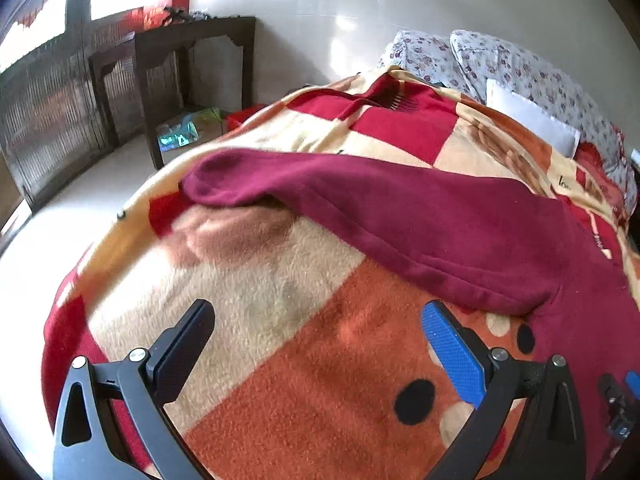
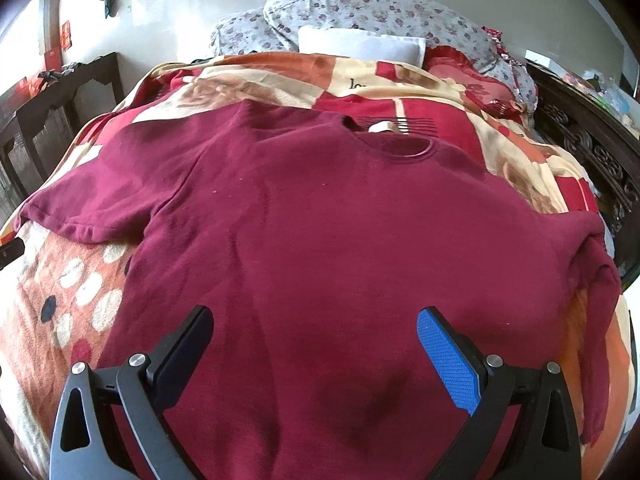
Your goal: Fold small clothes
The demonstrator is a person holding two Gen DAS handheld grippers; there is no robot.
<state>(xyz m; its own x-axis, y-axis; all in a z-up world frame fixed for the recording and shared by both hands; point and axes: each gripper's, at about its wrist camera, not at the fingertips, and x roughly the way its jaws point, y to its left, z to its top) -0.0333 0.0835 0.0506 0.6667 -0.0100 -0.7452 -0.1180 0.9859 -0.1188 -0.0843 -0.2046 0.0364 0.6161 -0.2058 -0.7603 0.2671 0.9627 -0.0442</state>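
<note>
A maroon T-shirt [image 2: 320, 220] lies spread flat on the patterned blanket [image 2: 72, 280] that covers the bed, its neckline toward the pillows [image 2: 360, 12] at the head end and its hem running toward the near edge. The right gripper [image 2: 314, 344] hovers over the lower body of the shirt, fingers spread wide and nothing between them. One sleeve [image 2: 92, 208] stretches out toward the bed's left edge, and the other sleeve [image 2: 600, 300] droops over the right edge, beside the dark carved bed frame [image 2: 592, 148]. Over on the left side, the left gripper [image 1: 318, 344] hangs above bare orange and cream blanket, fingers spread and empty, just short of the sleeve's hem. Beyond the bed's left edge lies open pale floor [image 1: 72, 216], with a dark wooden table [image 1: 192, 64] against the wall.
</note>
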